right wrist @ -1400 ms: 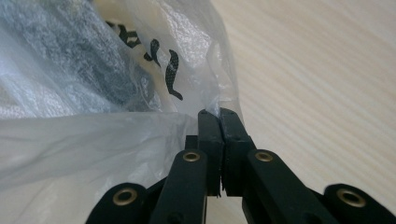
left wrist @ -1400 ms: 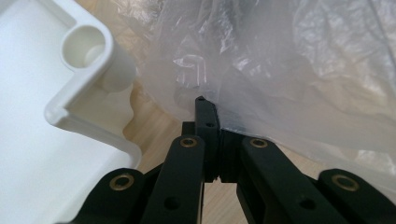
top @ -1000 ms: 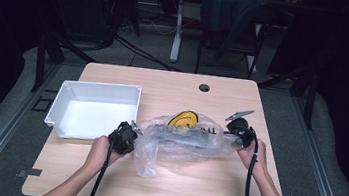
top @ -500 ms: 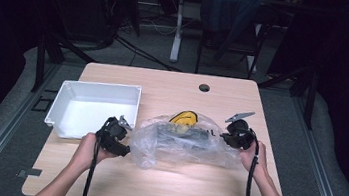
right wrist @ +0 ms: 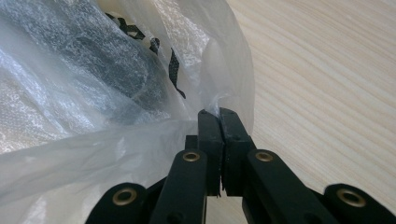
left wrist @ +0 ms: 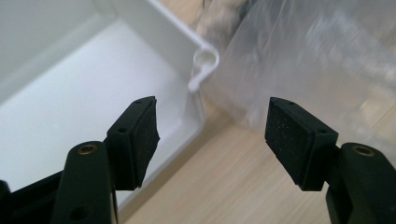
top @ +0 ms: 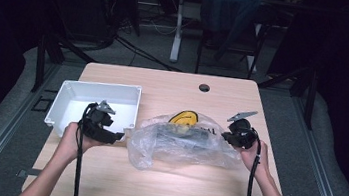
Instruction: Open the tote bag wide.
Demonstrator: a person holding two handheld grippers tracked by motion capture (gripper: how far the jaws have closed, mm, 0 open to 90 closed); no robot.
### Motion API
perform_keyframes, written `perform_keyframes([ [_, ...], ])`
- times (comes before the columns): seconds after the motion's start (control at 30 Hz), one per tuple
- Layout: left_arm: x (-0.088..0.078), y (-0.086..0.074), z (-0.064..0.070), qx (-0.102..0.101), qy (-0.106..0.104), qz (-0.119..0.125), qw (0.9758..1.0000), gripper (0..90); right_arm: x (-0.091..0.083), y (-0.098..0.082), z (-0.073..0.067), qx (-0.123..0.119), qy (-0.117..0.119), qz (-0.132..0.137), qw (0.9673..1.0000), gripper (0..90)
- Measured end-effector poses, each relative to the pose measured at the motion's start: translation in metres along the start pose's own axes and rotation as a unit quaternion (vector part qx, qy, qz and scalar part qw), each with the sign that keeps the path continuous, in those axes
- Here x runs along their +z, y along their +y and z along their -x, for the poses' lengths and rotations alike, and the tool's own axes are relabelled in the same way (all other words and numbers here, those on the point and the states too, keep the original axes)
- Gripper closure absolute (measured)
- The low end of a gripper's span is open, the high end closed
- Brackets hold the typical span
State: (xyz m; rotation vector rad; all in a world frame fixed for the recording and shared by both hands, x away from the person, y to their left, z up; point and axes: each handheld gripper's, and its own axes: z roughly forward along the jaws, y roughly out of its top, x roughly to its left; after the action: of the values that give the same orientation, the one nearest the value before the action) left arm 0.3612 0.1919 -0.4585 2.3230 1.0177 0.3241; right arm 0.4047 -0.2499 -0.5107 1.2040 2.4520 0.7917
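Observation:
A clear plastic bag (top: 182,142) lies across the middle of the wooden table, with dark items and a yellow piece (top: 183,117) inside it. My right gripper (top: 226,136) is shut on the bag's right edge, and the right gripper view has its jaws (right wrist: 218,114) pinching the film of the bag (right wrist: 93,93). My left gripper (top: 118,135) hovers just left of the bag, by the near right corner of the white tray (top: 69,100). Its jaws have just been opening and nothing lies between them (left wrist: 212,116). Beyond them are the tray's corner (left wrist: 204,60) and the bag (left wrist: 317,60).
A round cable hole (top: 204,87) sits near the table's far edge. Bare wood runs along the front of the table below the bag. Dark chairs and frames stand beyond the table.
My left gripper let go of the bag's left end, opened, and moved left and up to the tray's corner. The bag's left end has slumped. The right gripper kept still.

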Motion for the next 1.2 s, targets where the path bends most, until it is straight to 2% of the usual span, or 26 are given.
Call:
perform_keyframes([
  [0.1, -0.001, 0.018, 0.010, 0.013, -0.017, 0.019, 0.9996, 34.2, -0.001, 0.000, 0.000, -0.002, 0.002, -0.002, 1.0000, 88.9],
  [0.13, -0.001, 0.025, 0.016, 0.024, -0.030, 0.022, 0.9990, 34.1, -0.001, 0.000, 0.000, -0.002, 0.003, -0.002, 1.0000, 88.8],
  [0.2, 0.001, 0.034, 0.024, 0.036, -0.039, 0.029, 0.9982, 34.0, -0.001, 0.001, -0.001, -0.002, 0.001, 0.001, 1.0000, 88.9],
  [0.27, 0.004, 0.044, 0.034, 0.054, -0.039, 0.030, 0.9973, 36.8, -0.001, 0.001, -0.002, -0.004, 0.004, 0.001, 1.0000, 88.9],
  [0.33, 0.011, 0.052, 0.042, 0.072, -0.029, 0.024, 0.9967, 40.0, -0.001, 0.002, -0.002, -0.005, 0.000, 0.000, 1.0000, 88.8],
  [0.37, 0.017, 0.055, 0.045, 0.080, -0.021, 0.016, 0.9965, 47.3, 0.000, 0.002, -0.003, -0.005, -0.002, 0.001, 1.0000, 88.8],
  [0.4, 0.031, 0.057, 0.050, 0.097, 0.000, -0.011, 0.9952, 50.3, 0.001, 0.003, -0.003, -0.005, -0.001, -0.001, 1.0000, 88.8],
  [0.43, 0.031, 0.057, 0.050, 0.097, 0.000, -0.011, 0.9952, 56.5, 0.001, 0.003, -0.003, -0.005, -0.001, -0.001, 1.0000, 88.8],
  [0.47, 0.047, 0.056, 0.050, 0.101, 0.009, -0.032, 0.9943, 60.2, 0.003, 0.003, -0.004, -0.004, -0.007, 0.001, 1.0000, 88.8],
  [0.5, 0.047, 0.056, 0.050, 0.101, 0.009, -0.032, 0.9943, 64.7, 0.003, 0.003, -0.004, -0.004, -0.007, 0.001, 1.0000, 88.8],
  [0.53, 0.055, 0.054, 0.049, 0.097, 0.012, -0.037, 0.9946, 64.7, 0.005, 0.003, -0.004, -0.005, -0.011, 0.000, 0.9999, 88.8],
  [0.57, 0.070, 0.050, 0.047, 0.093, 0.016, -0.049, 0.9943, 73.5, 0.010, 0.003, -0.004, -0.007, -0.009, -0.008, 0.9999, 88.7],
  [0.6, 0.076, 0.048, 0.046, 0.090, 0.014, -0.054, 0.9944, 76.8, 0.012, 0.003, -0.004, -0.009, -0.006, -0.014, 0.9998, 88.4],
  [0.7, 0.082, 0.044, 0.045, 0.084, 0.016, -0.053, 0.9950, 83.9, 0.013, 0.003, -0.004, -0.013, -0.002, -0.018, 0.9998, 84.4],
  [0.77, 0.083, 0.043, 0.045, 0.078, 0.014, -0.045, 0.9958, 84.3, 0.007, 0.004, -0.001, -0.015, -0.002, -0.012, 0.9998, 73.5],
  [0.8, 0.081, 0.043, 0.046, 0.076, 0.015, -0.038, 0.9963, 84.7, -0.005, 0.006, 0.004, -0.004, 0.013, 0.001, 0.9999, 64.4],
  [0.83, 0.081, 0.043, 0.046, 0.076, 0.015, -0.038, 0.9963, 84.8, -0.005, 0.006, 0.004, -0.004, 0.013, 0.001, 0.9999, 64.4],
  [0.87, 0.080, 0.044, 0.048, 0.077, 0.015, -0.031, 0.9965, 84.8, -0.019, 0.009, 0.008, 0.000, 0.023, 0.018, 0.9996, 53.6],
  [0.93, 0.080, 0.044, 0.049, 0.078, 0.021, -0.027, 0.9963, 84.7, -0.033, 0.013, 0.009, 0.002, 0.030, 0.033, 0.9990, 46.8],
  [0.97, 0.080, 0.044, 0.049, 0.078, 0.021, -0.027, 0.9963, 84.7, -0.033, 0.013, 0.009, 0.002, 0.030, 0.033, 0.9990, 46.8],
  [1.07, 0.079, 0.045, 0.050, 0.074, 0.025, -0.021, 0.9967, 84.7, -0.048, 0.020, -0.001, -0.011, 0.026, 0.050, 0.9983, 41.0],
  [1.1, 0.079, 0.045, 0.049, 0.072, 0.026, -0.018, 0.9969, 84.7, -0.050, 0.022, -0.007, -0.022, 0.033, 0.052, 0.9979, 39.7],
  [1.2, 0.077, 0.047, 0.049, 0.064, 0.033, -0.009, 0.9974, 84.7, -0.043, 0.028, -0.036, -0.064, 0.055, 0.025, 0.9961, 35.7],
])
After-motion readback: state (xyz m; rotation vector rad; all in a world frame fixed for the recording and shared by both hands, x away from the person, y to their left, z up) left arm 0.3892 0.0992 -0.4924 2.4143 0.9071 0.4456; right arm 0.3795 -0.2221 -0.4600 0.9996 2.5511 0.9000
